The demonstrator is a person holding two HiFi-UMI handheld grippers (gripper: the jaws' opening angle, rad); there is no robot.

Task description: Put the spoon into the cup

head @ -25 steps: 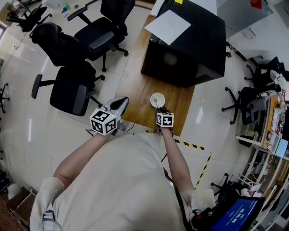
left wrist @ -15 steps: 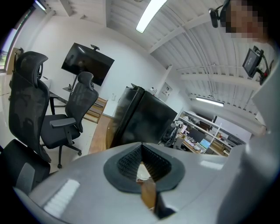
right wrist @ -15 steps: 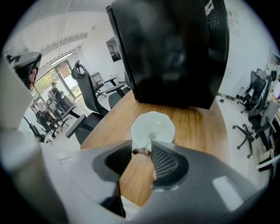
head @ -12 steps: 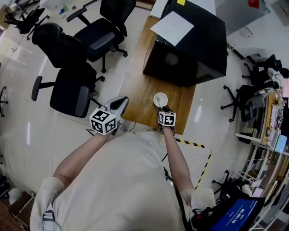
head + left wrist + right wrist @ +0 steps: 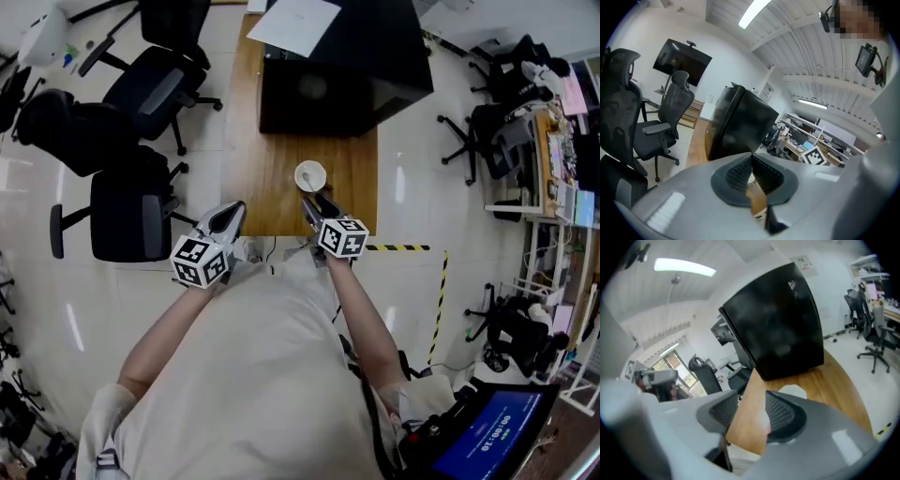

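A white cup [image 5: 310, 175] stands on the wooden table [image 5: 253, 159] near its front edge, and the spoon [image 5: 307, 177] shows as a thin grey shape inside it. My right gripper [image 5: 316, 206] hovers just in front of the cup. Its jaws are opening and nothing is between them. In the right gripper view the cup [image 5: 793, 391] peeks out behind the right jaw of that gripper [image 5: 751, 398]. My left gripper [image 5: 225, 219] hangs at the table's front left corner with its tips together, and in its own view [image 5: 751, 157] it holds nothing.
A large black box [image 5: 337, 66] takes up the far half of the table, with a white sheet [image 5: 293, 23] on top. Black office chairs [image 5: 131, 206] stand to the left. Yellow-black tape [image 5: 403, 248] marks the floor at the right.
My right gripper has drawn back from the cup and risen with its jaws spread, leaving the spoon in the cup. The left gripper has shifted a little.
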